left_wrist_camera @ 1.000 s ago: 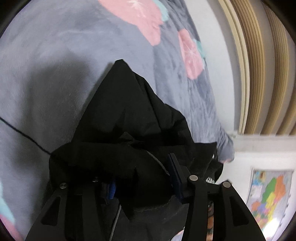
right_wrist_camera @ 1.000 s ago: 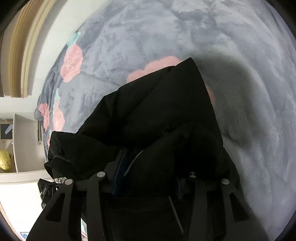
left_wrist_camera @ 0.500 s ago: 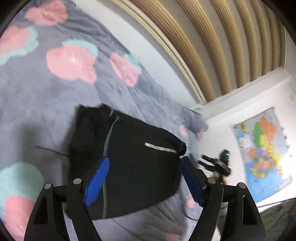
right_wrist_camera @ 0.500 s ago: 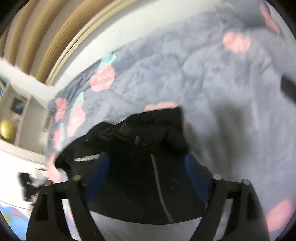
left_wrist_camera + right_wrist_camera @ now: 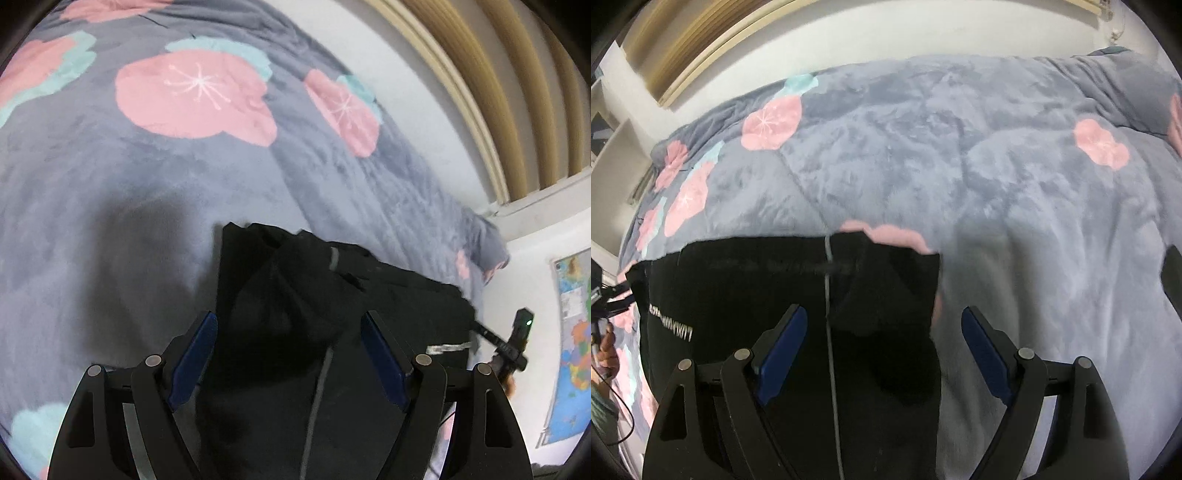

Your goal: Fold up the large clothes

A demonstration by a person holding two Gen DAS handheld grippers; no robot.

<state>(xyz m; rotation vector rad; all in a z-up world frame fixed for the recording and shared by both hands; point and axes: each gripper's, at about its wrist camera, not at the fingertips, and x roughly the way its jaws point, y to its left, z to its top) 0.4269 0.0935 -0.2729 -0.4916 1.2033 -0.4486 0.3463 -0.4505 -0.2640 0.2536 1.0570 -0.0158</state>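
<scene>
A black garment [image 5: 295, 317] with a grey zipper line and white lettering lies folded on the grey blanket. It also shows in the right wrist view [image 5: 768, 295], flat with a straight far edge. My left gripper [image 5: 288, 354] is open and empty just above the garment's bunched end. My right gripper [image 5: 882, 350] is open and empty above the garment's right edge. Blue pads [image 5: 194, 354] line the fingers.
The grey blanket [image 5: 110, 177] with pink flowers covers the bed. A white wall and wooden slats [image 5: 498, 92] lie beyond it. A map [image 5: 574, 332] hangs at the right. The other hand-held device [image 5: 513, 343] shows at the garment's far end.
Both grippers let go of the black garment and opened. The garment dropped flat onto the blanket, and both grippers now hover closer over it.
</scene>
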